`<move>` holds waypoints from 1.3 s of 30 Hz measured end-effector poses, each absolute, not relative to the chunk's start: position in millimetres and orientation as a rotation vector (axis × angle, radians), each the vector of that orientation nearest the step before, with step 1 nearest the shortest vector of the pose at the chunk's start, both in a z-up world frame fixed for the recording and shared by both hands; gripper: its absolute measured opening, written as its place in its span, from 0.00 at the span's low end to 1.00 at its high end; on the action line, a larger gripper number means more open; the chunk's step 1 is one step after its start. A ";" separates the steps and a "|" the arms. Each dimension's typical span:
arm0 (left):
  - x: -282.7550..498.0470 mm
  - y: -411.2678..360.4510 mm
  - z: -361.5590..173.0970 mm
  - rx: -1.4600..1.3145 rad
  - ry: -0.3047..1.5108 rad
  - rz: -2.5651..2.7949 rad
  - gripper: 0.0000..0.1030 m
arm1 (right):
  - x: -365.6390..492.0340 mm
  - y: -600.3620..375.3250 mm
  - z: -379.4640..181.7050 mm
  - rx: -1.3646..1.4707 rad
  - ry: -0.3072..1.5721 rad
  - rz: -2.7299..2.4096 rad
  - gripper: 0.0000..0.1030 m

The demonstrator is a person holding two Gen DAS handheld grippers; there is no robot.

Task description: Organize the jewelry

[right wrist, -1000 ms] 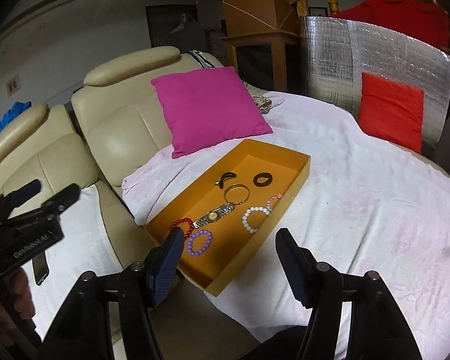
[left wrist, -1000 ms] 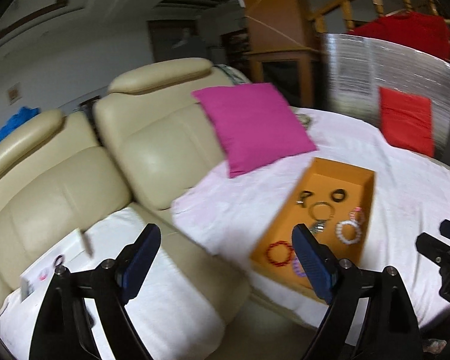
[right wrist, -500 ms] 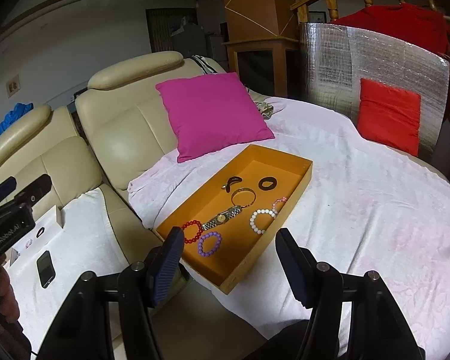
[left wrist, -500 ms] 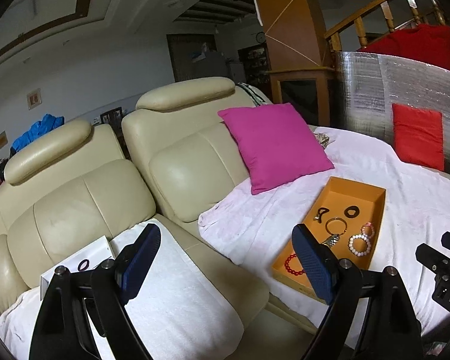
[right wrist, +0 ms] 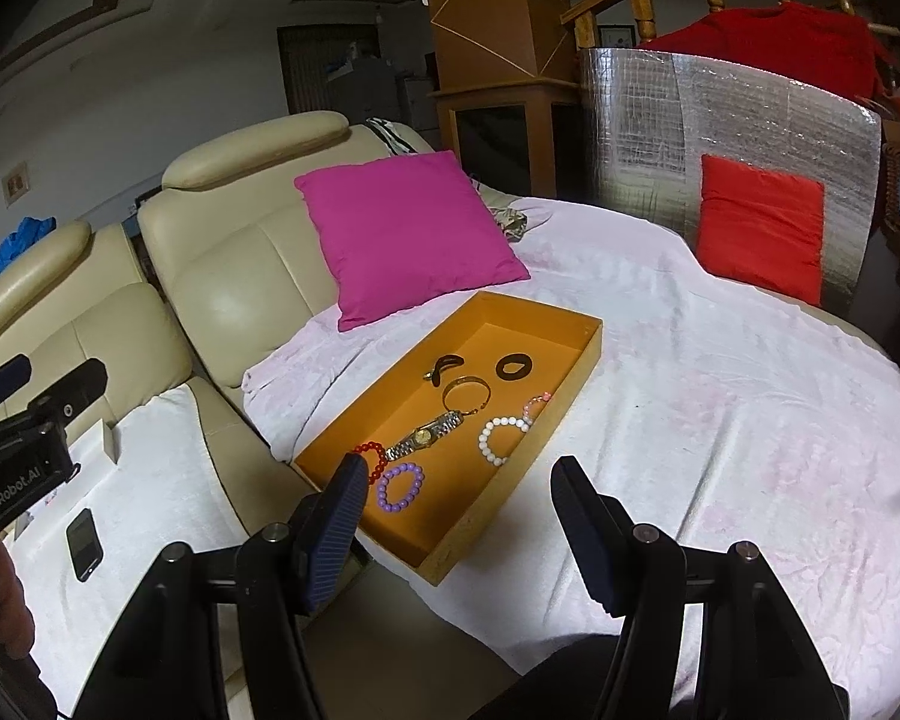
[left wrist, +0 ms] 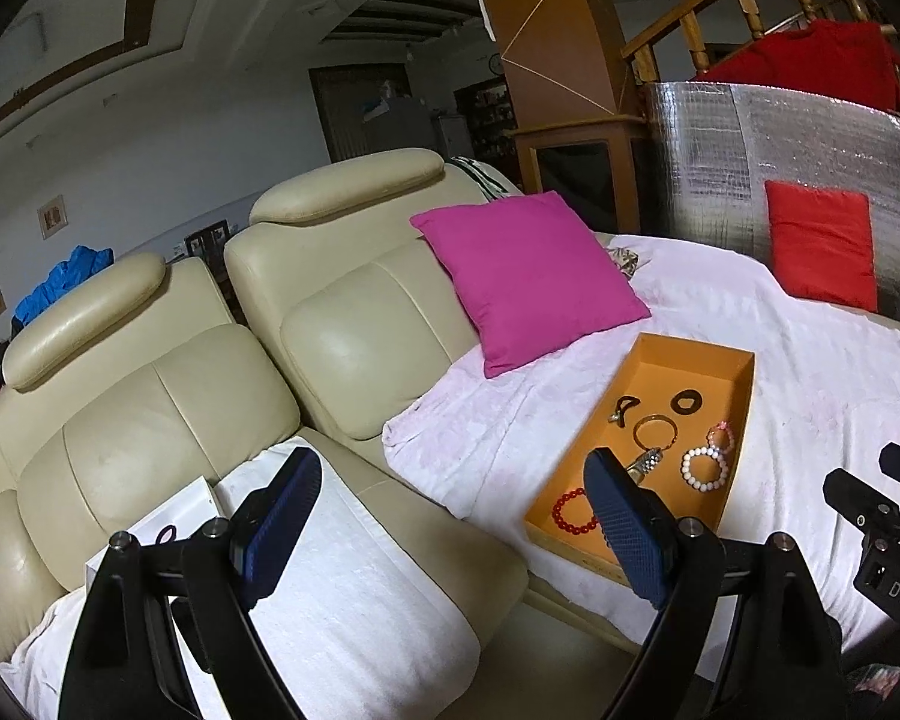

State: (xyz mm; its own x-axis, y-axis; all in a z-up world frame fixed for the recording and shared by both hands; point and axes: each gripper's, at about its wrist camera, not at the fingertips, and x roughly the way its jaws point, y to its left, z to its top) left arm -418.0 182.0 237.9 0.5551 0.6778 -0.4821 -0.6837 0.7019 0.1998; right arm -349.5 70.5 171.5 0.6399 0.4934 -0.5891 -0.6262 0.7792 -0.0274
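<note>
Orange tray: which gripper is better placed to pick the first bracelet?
Right, probably. The right gripper faces the orange tray, purple bracelet just ahead; the left gripper faces the sofa seat.

Home living room: it held a cream leather sofa (left wrist: 210,396), pink cushion (left wrist: 528,276), wooden stair rail (left wrist: 720,18).

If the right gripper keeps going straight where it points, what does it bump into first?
Probably the orange tray, near its front wall and the purple bead bracelet; depth is hard to judge. The right gripper is open and empty.

Jewelry in orange tray (left wrist: 744,384)
</note>
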 end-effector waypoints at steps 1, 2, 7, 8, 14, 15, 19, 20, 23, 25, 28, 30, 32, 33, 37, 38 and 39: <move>-417.6 181.2 237.8 -0.009 0.564 0.802 0.87 | -349.6 71.1 171.2 -0.239 0.597 0.645 0.65; -417.9 180.4 237.6 -0.007 0.563 0.802 0.87 | -349.5 71.1 171.0 -0.239 0.597 0.645 0.65; -419.5 180.2 235.6 -0.005 0.563 0.804 0.87 | -348.0 70.9 170.0 -0.235 0.600 0.639 0.65; -418.9 181.3 235.3 -0.007 0.564 0.803 0.87 | -347.6 71.1 169.6 -0.234 0.601 0.638 0.65; -417.6 184.6 232.0 -0.016 0.570 0.795 0.87 | -345.9 74.2 168.4 -0.242 0.603 0.631 0.65; -417.1 185.1 231.1 -0.016 0.571 0.792 0.87 | -346.0 74.7 167.9 -0.244 0.603 0.631 0.65; -415.7 187.1 228.7 -0.016 0.578 0.781 0.87 | -344.9 77.0 167.4 -0.242 0.602 0.627 0.65; -415.8 187.8 228.2 -0.017 0.578 0.781 0.87 | -344.9 78.1 167.3 -0.243 0.601 0.626 0.65; -416.4 192.1 227.7 -0.028 0.581 0.777 0.87 | -344.9 79.9 165.3 -0.248 0.603 0.627 0.65; -417.1 194.1 227.8 -0.033 0.579 0.780 0.87 | -345.3 80.9 164.6 -0.251 0.605 0.627 0.65; -418.7 194.1 228.1 -0.037 0.575 0.787 0.87 | -345.5 82.1 164.9 -0.257 0.602 0.628 0.65; -419.5 193.6 228.3 -0.038 0.573 0.789 0.87 | -346.3 81.9 165.4 -0.258 0.598 0.627 0.65; -420.0 193.6 228.2 -0.039 0.572 0.790 0.87 | -346.6 81.8 165.9 -0.256 0.598 0.627 0.65; -420.1 193.3 228.2 -0.040 0.571 0.789 0.87 | -346.3 81.6 166.1 -0.255 0.598 0.629 0.65; -419.8 192.9 227.8 -0.040 0.574 0.788 0.87 | -345.2 81.2 165.5 -0.254 0.601 0.630 0.65; -419.8 192.8 227.6 -0.040 0.574 0.788 0.87 | -345.0 81.4 165.2 -0.255 0.601 0.630 0.65; -419.7 192.8 227.4 -0.040 0.575 0.788 0.87 | -345.2 82.2 164.9 -0.256 0.601 0.630 0.65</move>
State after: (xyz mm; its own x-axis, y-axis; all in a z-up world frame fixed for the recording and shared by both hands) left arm -419.7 192.8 227.4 0.5609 0.6578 -0.5027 -0.6792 0.7128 0.1749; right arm -345.2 82.2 164.9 0.6457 0.4755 -0.5975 -0.6192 0.7840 -0.0453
